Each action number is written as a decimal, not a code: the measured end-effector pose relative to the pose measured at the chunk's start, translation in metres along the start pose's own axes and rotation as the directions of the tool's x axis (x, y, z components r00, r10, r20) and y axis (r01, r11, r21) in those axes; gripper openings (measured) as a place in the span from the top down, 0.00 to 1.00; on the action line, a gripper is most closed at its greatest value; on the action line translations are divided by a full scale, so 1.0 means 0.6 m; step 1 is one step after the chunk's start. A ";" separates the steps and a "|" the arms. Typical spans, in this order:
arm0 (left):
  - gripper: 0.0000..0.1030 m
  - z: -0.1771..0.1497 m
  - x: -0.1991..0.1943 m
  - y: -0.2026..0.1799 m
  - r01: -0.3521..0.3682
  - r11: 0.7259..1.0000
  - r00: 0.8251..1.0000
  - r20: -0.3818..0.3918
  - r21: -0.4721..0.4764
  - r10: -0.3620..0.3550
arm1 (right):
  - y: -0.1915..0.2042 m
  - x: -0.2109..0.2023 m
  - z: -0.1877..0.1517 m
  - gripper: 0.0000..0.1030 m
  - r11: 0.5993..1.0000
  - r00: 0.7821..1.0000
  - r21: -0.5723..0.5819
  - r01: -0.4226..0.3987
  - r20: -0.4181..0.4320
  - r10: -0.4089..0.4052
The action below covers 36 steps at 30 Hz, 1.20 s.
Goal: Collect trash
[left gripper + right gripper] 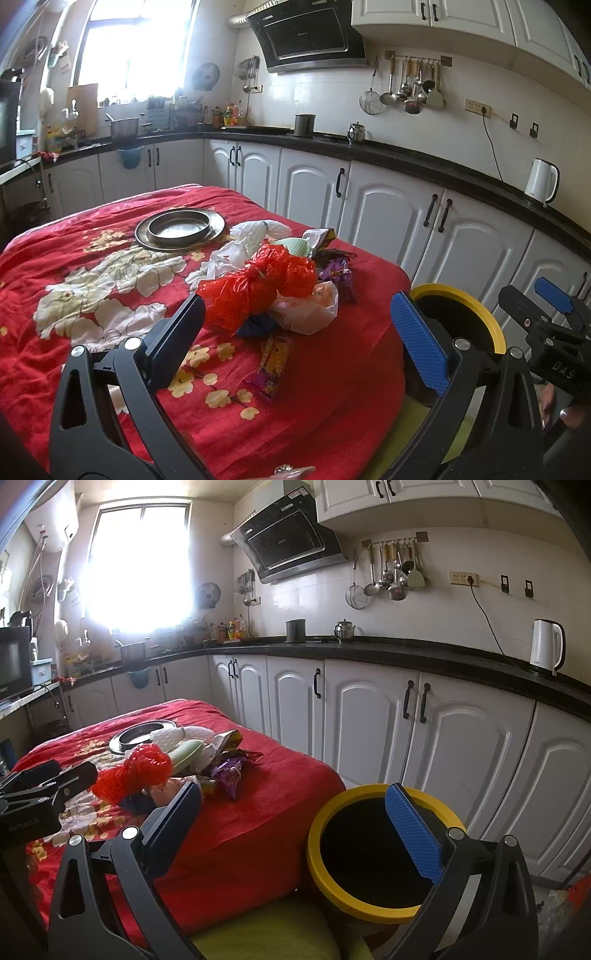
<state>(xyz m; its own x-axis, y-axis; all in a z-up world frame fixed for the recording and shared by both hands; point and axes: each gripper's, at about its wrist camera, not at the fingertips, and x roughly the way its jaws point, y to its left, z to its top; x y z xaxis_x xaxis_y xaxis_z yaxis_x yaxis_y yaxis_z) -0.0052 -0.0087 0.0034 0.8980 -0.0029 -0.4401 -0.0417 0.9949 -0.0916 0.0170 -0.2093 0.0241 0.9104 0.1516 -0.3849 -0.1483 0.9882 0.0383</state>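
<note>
Left gripper (295,325) stood with jaws spread wide and empty, hovering over the near part of the red floral cloth (92,266) and aimed at the trash pile (280,280). Right gripper (303,819) was likewise wide and empty, held over the gap between the cloth's right edge and the yellow-rimmed bin (369,910).

Trash lay heaped toward the cloth's right edge: a crumpled red plastic bag (258,284), a pale bag (314,310) just beside it, white paper towel (258,230) behind, purple wrappers (336,267) on the far right side. One flat purple-and-yellow wrapper (271,365) lay apart, nearer the camera.

View differences: only the left wrist view showed that lone wrapper and the full round metal tray (181,229) behind the pile; it also caught the right gripper's body, marked "DAS". The right wrist view showed the bin's whole opening, dark inside, standing off the cloth's right corner, and the left gripper from the side at the left edge.

White kettle (546,646) stood on the black counter (369,653). Wrapper print was too blurred to read.
</note>
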 end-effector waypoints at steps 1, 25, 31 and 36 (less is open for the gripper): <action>0.10 0.000 0.000 0.000 0.000 1.000 1.000 0.000 0.000 0.000 | 0.000 0.000 0.000 0.06 1.000 1.000 0.000 0.000 -0.001 0.000; 0.10 -0.003 -0.007 -0.010 0.006 1.000 1.000 -0.023 -0.006 -0.006 | 0.010 0.008 -0.011 0.06 1.000 1.000 -0.005 -0.012 -0.011 0.012; 0.10 -0.003 0.004 0.012 -0.002 1.000 0.999 -0.044 -0.026 0.001 | 0.019 0.011 -0.013 0.06 0.999 0.999 -0.015 -0.050 -0.020 0.050; 0.10 -0.005 0.013 0.038 -0.030 0.998 0.998 -0.064 -0.049 0.027 | 0.024 0.013 -0.005 0.06 0.993 0.993 -0.028 -0.116 -0.036 0.115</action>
<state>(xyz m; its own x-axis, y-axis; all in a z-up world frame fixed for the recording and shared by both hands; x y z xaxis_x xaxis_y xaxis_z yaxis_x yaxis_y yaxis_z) -0.0002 0.0137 -0.0049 0.8667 0.0173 -0.4986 -0.0897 0.9885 -0.1217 0.0210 -0.1939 0.0187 0.8728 0.2631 -0.4111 -0.2636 0.9630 0.0566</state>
